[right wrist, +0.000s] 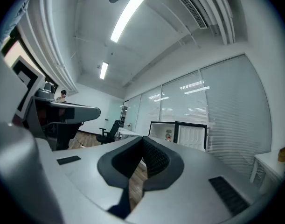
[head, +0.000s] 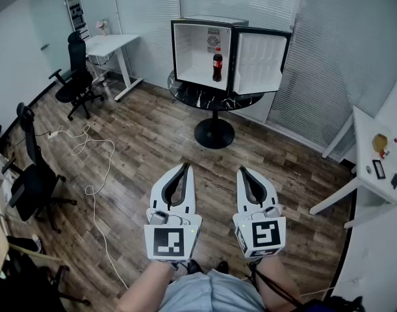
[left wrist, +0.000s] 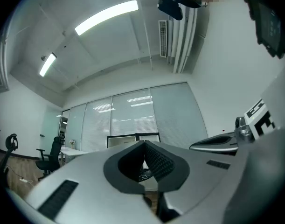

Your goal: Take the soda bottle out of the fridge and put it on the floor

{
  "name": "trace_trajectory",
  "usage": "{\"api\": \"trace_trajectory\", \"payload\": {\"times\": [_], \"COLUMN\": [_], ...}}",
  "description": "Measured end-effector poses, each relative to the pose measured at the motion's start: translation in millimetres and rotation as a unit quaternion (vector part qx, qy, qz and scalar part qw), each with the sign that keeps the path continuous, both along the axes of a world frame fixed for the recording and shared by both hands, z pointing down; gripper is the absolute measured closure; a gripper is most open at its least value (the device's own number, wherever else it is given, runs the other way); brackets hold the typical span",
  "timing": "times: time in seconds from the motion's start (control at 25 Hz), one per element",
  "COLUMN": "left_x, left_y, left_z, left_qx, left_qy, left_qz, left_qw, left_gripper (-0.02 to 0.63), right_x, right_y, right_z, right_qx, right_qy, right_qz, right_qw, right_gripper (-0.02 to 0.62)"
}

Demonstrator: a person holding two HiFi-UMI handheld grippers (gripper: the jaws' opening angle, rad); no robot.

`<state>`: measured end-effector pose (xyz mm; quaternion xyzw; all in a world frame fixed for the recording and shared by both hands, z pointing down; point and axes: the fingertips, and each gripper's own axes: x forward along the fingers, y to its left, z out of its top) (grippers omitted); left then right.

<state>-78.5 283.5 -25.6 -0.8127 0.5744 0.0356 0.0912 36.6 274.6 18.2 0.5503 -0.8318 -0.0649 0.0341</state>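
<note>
The head view looks steeply down from above. Both gripper views face forward, sharing the distant fridge (head: 193, 49).

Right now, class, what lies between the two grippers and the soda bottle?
Head view: bare wooden floor, then the round black table carrying the open fridge where the soda bottle stands.

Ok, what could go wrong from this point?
The white cable loops across the floor left of the walking line, so a foot could catch it. The cola bottle stands close to the open fridge door; a gripper could knock either. Both the left gripper and right gripper are shut, so they must open first.
</note>
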Motion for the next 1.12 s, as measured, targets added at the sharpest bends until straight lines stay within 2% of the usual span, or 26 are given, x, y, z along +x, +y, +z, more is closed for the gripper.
{"api": "trace_trajectory", "payload": {"times": [0.36, 0.68, 0.84, 1.12], "left_x": [-8, -36, -50, -49], "left_y": [-2, -14, -20, -50], "left_z": [-3, 3, 10, 37], "left_qx": [0.0, -0.006, -0.012, -0.035], "left_qy": [0.01, 0.015, 0.02, 0.011], "left_qz": [0.001, 0.0, 0.001, 0.008], "left_qw": [0.9999, 0.9999, 0.9997, 0.9993], "left_gripper": [0.591, 0.59, 0.591, 0.591], "right_x": [-8, -28, -38, -39], "right_y": [-2, -15, -19, -46], "right_z": [-2, -4, -4, 7], "right_qx": [0.0, 0.009, 0.009, 0.008], "right_qy": [0.005, -0.017, -0.01, -0.008], "right_qz": [0.0, 0.011, 0.017, 0.026], "right_qw": [1.0, 1.0, 1.0, 1.0], "right_gripper": [0.584, 0.582, 0.581, 0.583]}}
